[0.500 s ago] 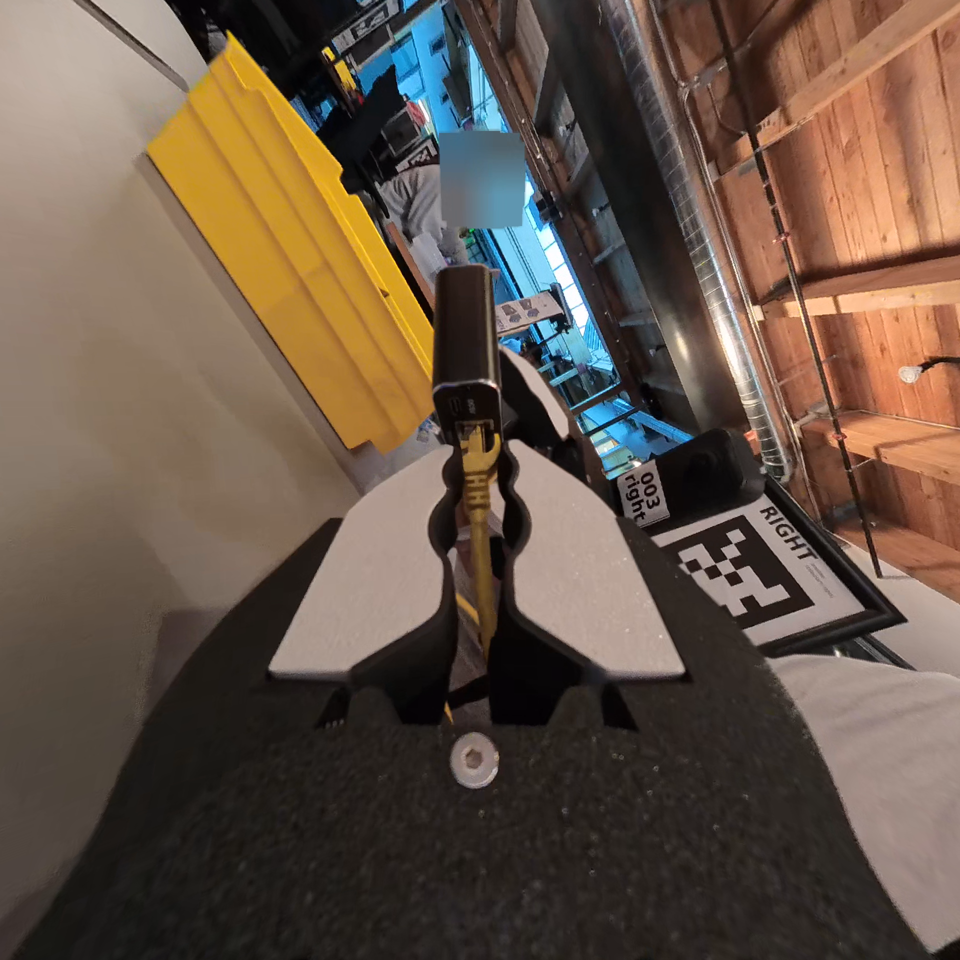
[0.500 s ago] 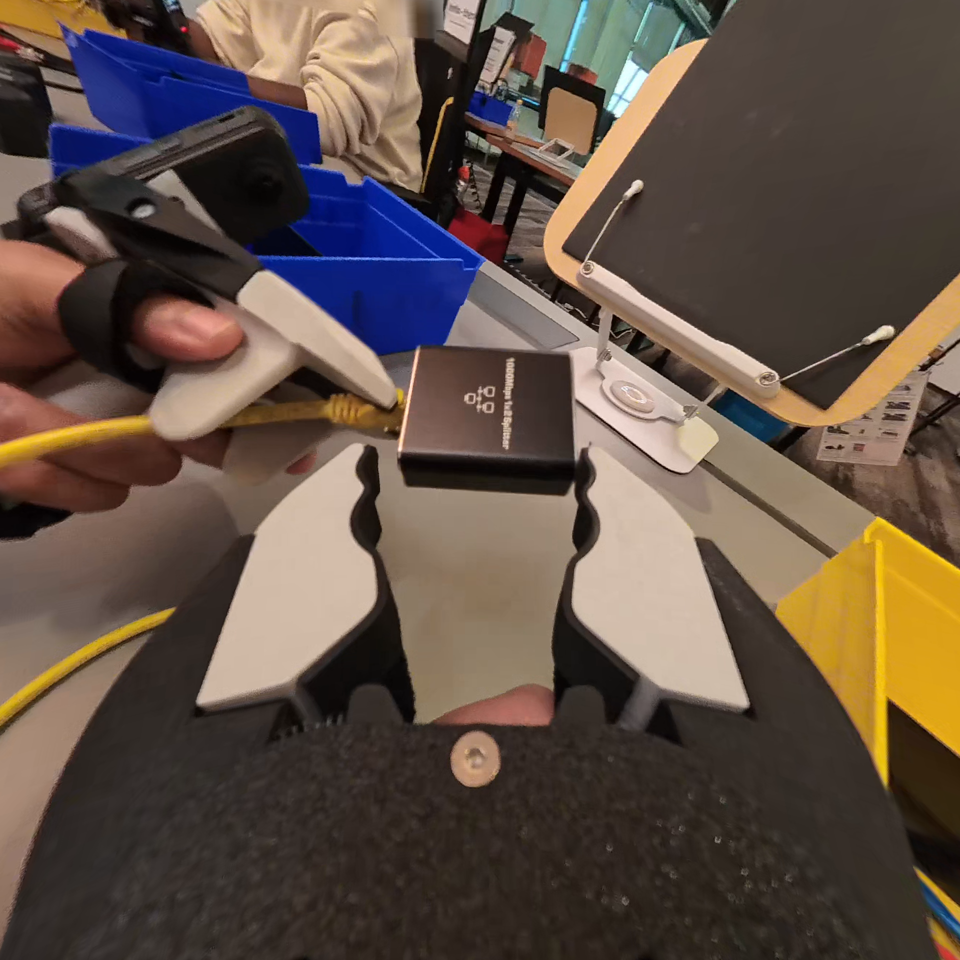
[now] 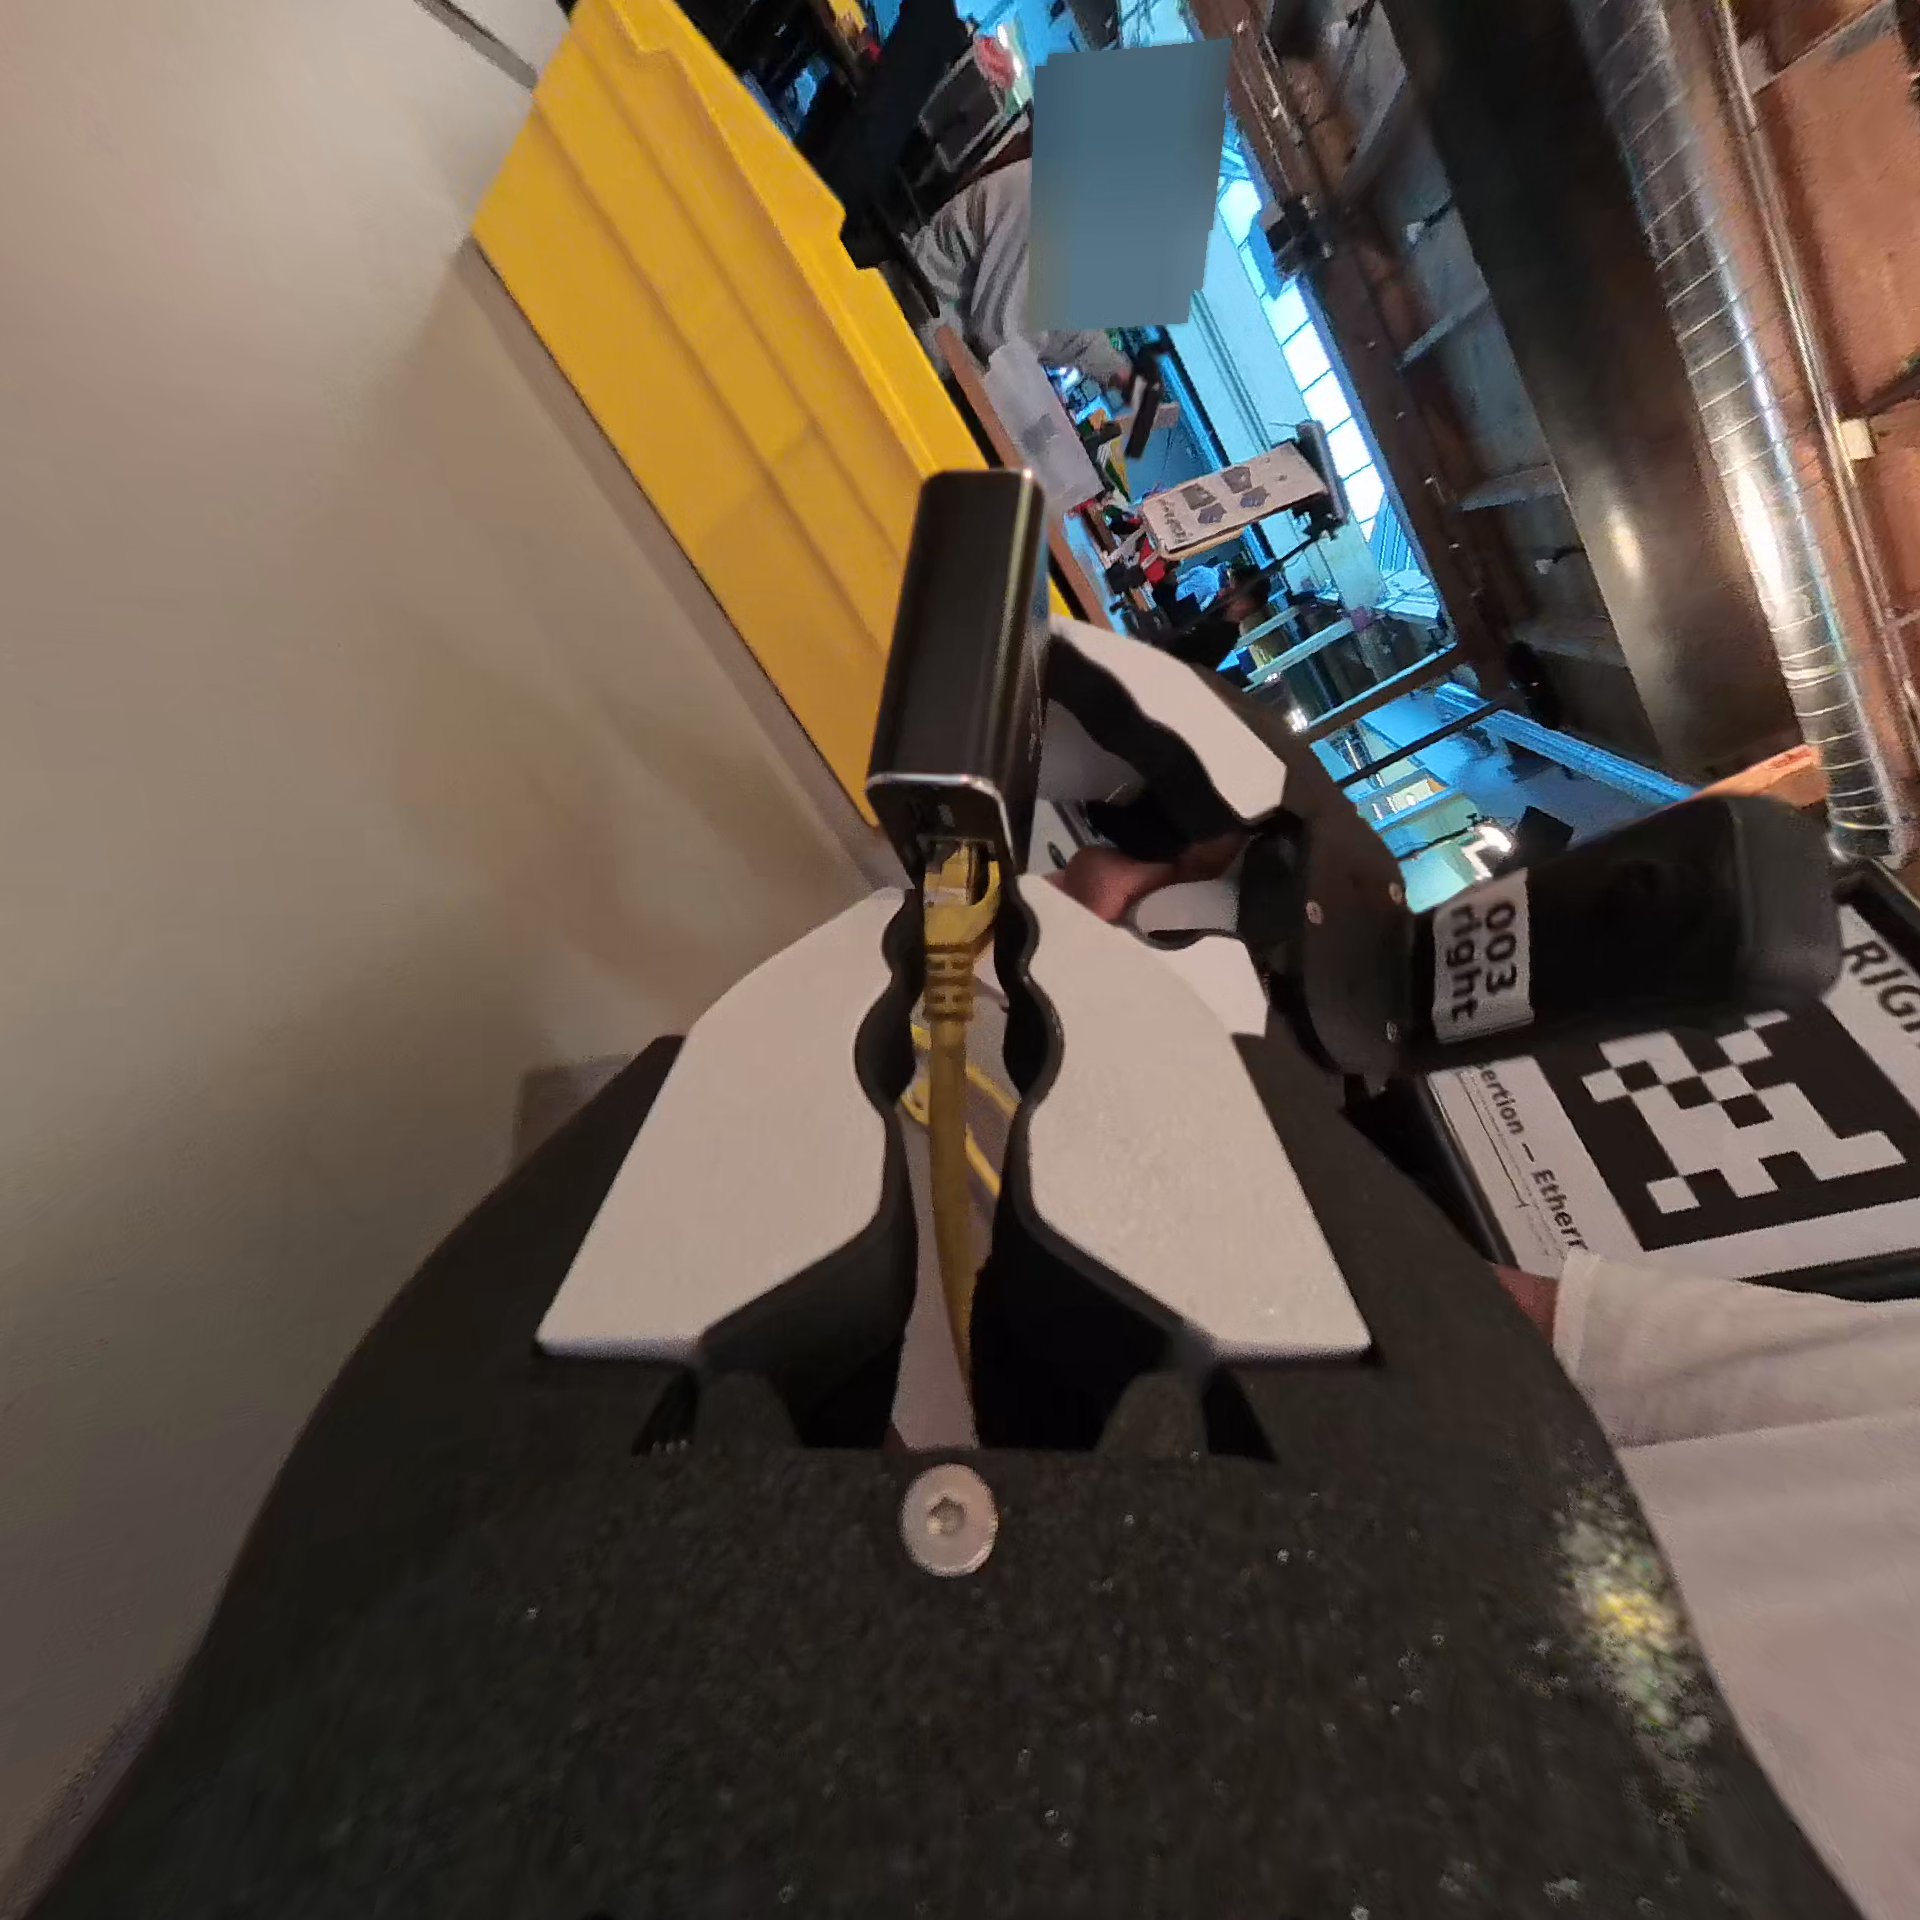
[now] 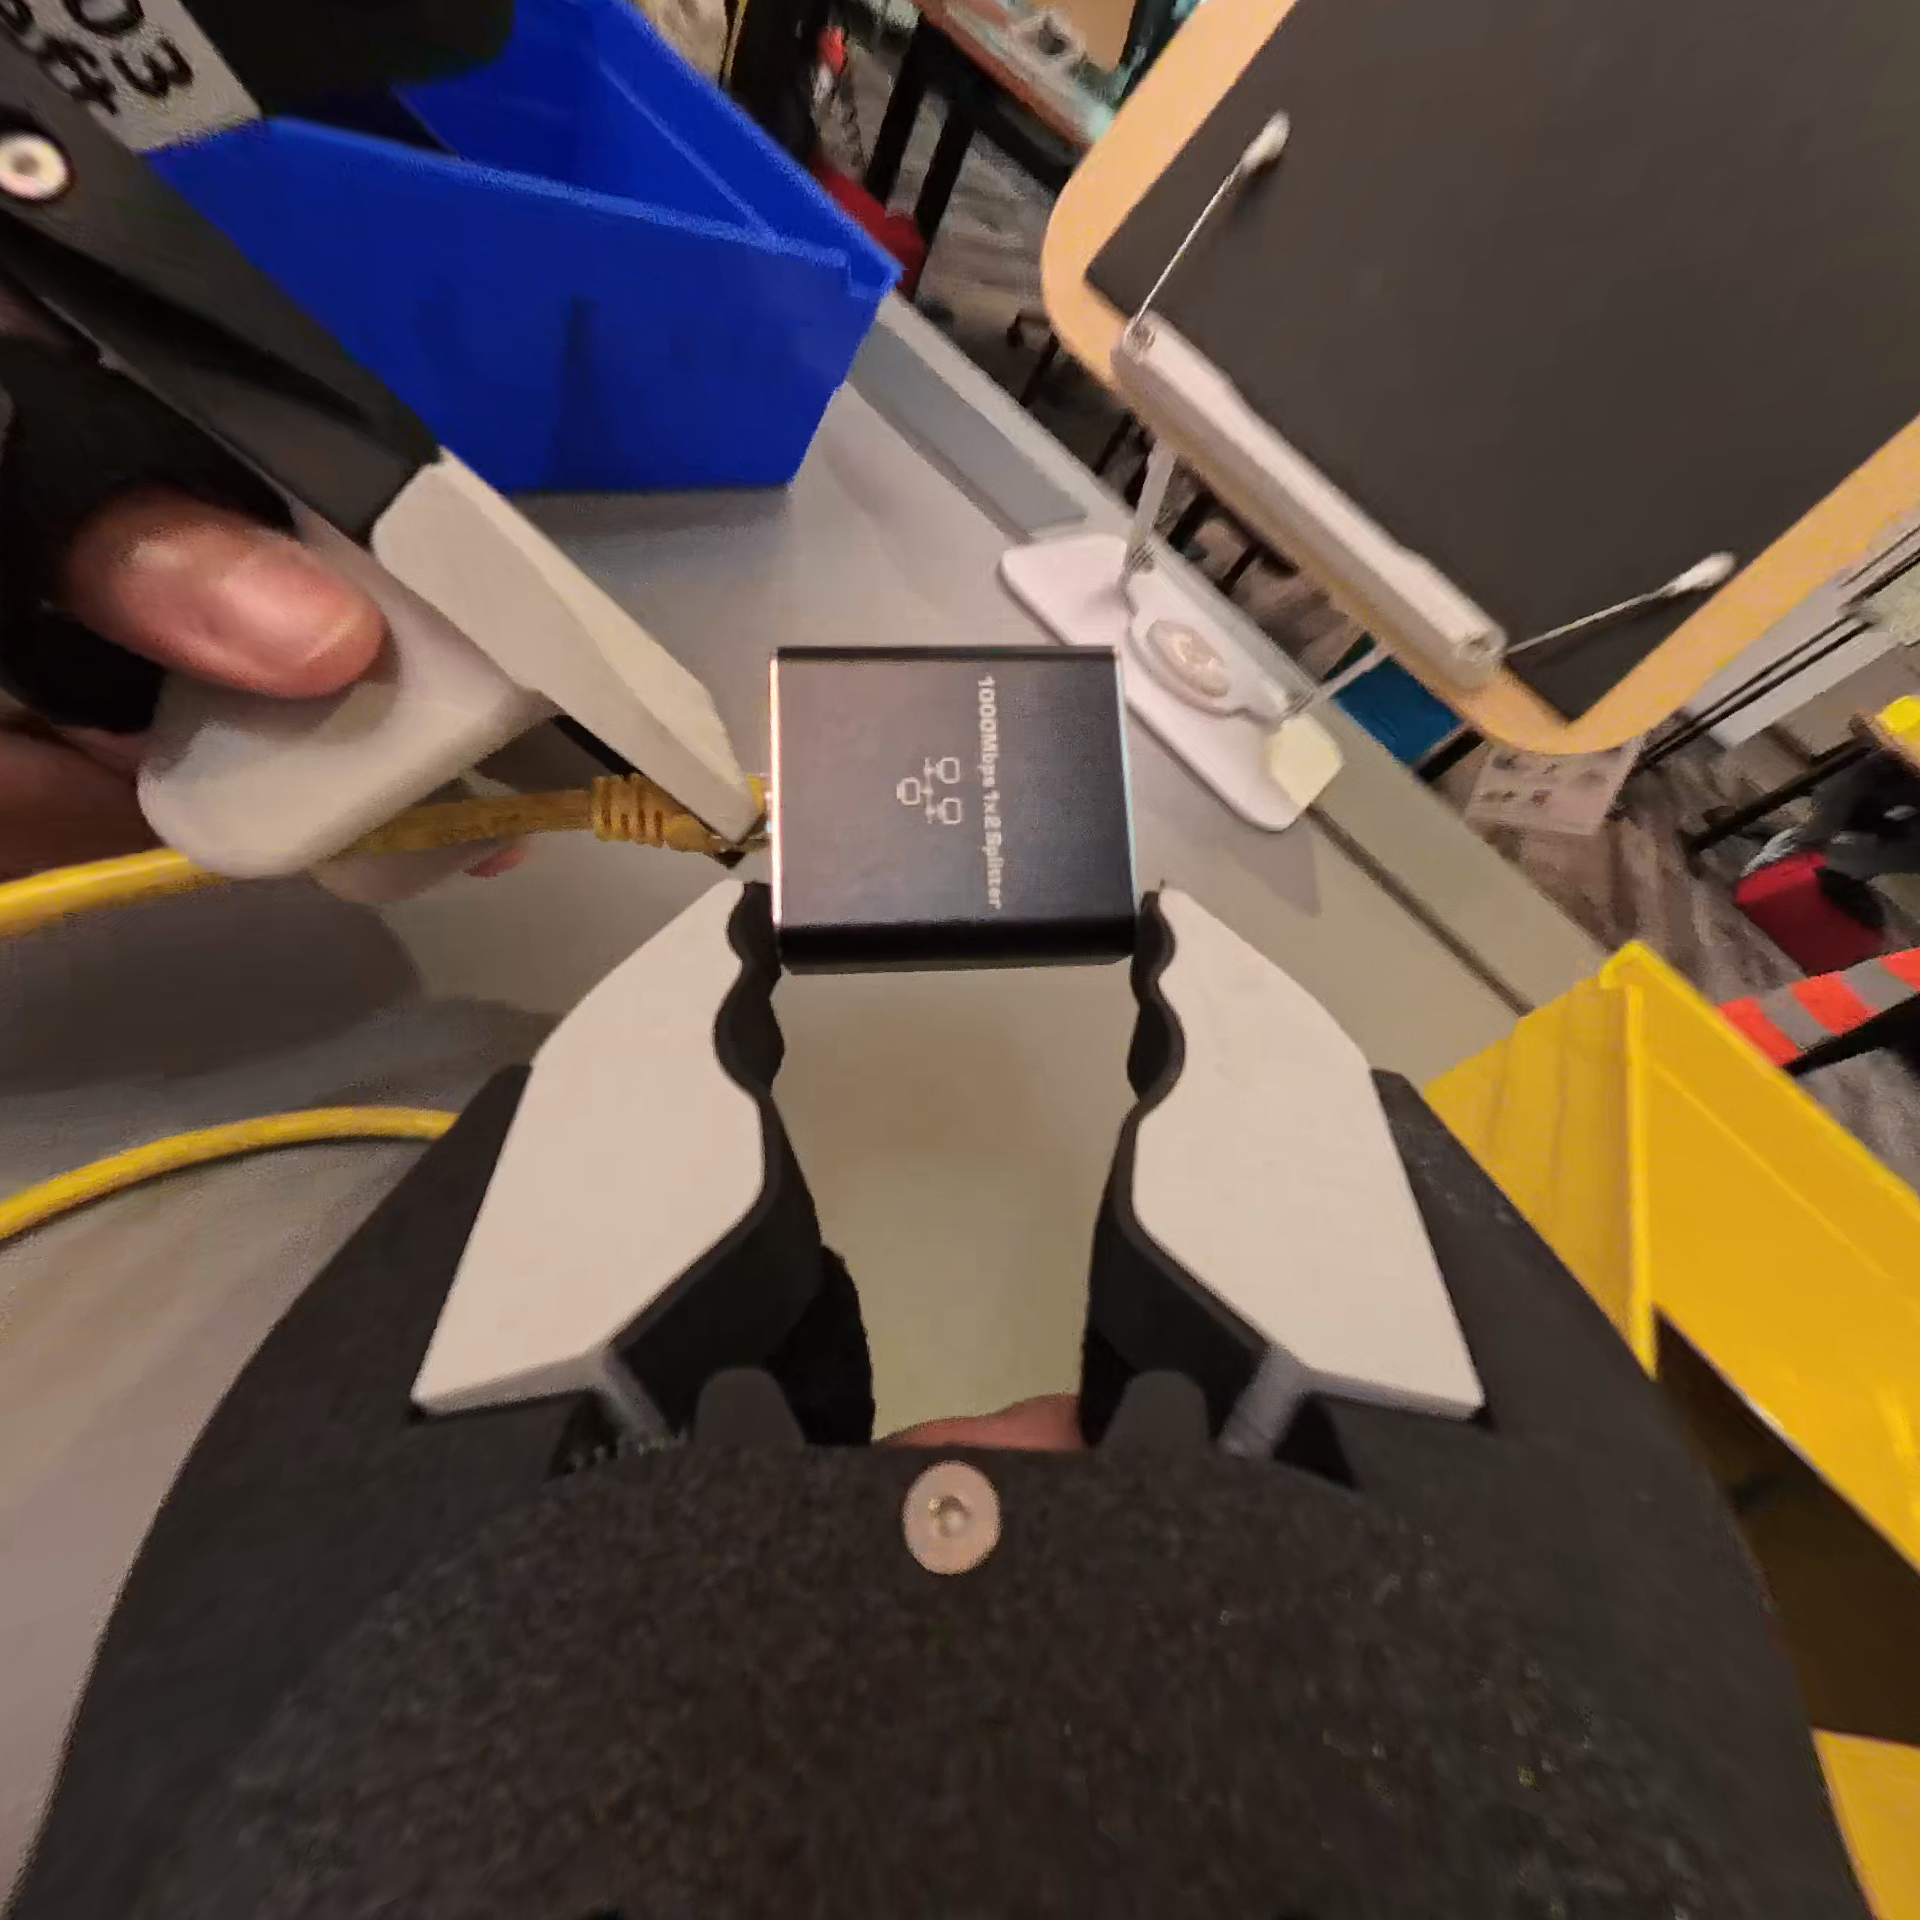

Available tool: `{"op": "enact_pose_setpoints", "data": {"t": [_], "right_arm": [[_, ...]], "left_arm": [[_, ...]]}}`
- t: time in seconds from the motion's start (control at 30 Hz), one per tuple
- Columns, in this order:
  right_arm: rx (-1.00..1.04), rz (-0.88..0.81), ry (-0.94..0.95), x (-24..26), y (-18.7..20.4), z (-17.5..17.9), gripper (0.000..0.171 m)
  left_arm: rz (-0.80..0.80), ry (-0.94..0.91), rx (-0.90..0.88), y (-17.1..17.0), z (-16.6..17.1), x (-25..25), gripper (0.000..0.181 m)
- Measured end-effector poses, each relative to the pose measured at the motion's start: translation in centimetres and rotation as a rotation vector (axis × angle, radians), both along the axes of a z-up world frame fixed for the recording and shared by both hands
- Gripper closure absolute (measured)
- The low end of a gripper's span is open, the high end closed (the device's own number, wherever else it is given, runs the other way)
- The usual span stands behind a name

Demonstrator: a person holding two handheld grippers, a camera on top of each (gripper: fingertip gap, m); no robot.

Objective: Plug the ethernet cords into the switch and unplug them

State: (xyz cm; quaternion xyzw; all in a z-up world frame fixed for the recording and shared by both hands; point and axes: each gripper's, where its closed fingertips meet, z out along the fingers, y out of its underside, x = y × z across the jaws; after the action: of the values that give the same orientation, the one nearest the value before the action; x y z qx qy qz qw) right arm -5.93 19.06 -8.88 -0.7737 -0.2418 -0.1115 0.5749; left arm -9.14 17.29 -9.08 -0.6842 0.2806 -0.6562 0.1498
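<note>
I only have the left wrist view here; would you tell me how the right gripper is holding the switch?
Observer: The right gripper pinches the switch by its left and right sides, at the near corners.
Operator: Thank you. Where does the cord run behind my gripper?
Observer: From the left gripper, the yellow ethernet cord trails left, and a loop of it lies on the grey table.
</note>
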Motion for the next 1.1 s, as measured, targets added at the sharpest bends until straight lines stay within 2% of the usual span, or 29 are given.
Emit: {"op": "enact_pose_setpoints", "data": {"t": [0.07, 0.17, 0.27, 0.33, 0.4, 0.43, 0.53, 0.7, 0.8, 0.87, 0.93, 1.1], "right_arm": [[-0.020, 0.050, 0.077, 0.1, 0.1, -0.1, 0.105], [-0.055, 0.162, 0.179, 0.2, -0.5, 0.9, 0.105], [-0.119, 0.267, 0.424, 1.5, -1.5, 2.5, 0.105], [-0.216, 0.468, 0.648, 0.4, -3.4, 3.4, 0.105], [-0.311, 0.617, 0.771, -1.0, -5.0, 3.8, 0.105], [-0.343, 0.656, 0.755, -1.5, -5.6, 3.5, 0.105], [-0.454, 0.720, 0.668, -3.1, -6.7, 2.0, 0.105], [-0.519, 0.731, 0.608, -3.8, -7.0, 0.9, 0.105], [-0.563, 0.717, 0.568, -3.9, -7.0, 0.1, 0.104], [-0.576, 0.730, 0.586, -4.0, -7.0, 0.2, 0.104], [-0.610, 0.755, 0.618, -4.2, -7.3, 0.1, 0.105], [-0.690, 0.825, 0.773, -4.5, -8.0, 0.2, 0.105]], "left_arm": [[-0.020, -0.027, -0.044, -0.2, 0.2, 0.2, 0.168], [-0.084, -0.077, 0.108, -1.5, 2.1, 0.2, 0.169], [-0.211, -0.132, 0.358, -3.1, 4.5, -0.4, 0.146], [-0.204, -0.159, 0.475, -2.7, 5.8, -0.8, 0.128], [-0.240, -0.149, 0.541, -2.7, 5.9, -1.1, 0.121], [-0.261, -0.119, 0.551, -2.7, 5.5, -1.1, 0.117], [-0.335, -0.087, 0.522, -3.5, 4.7, -1.4, 0.119], [-0.392, -0.051, 0.562, -4.3, 3.3, -1.7, 0.121], [-0.415, -0.011, 0.617, -4.6, 2.3, -1.7, 0.113], [-0.428, 0.008, 0.652, -4.6, 1.8, -1.8, 0.116], [-0.436, 0.055, 0.753, -4.3, 1.0, -2.0, 0.109], [-0.444, 0.033, 1.145, -5.1, 2.3, -2.7, 0.111]]}}
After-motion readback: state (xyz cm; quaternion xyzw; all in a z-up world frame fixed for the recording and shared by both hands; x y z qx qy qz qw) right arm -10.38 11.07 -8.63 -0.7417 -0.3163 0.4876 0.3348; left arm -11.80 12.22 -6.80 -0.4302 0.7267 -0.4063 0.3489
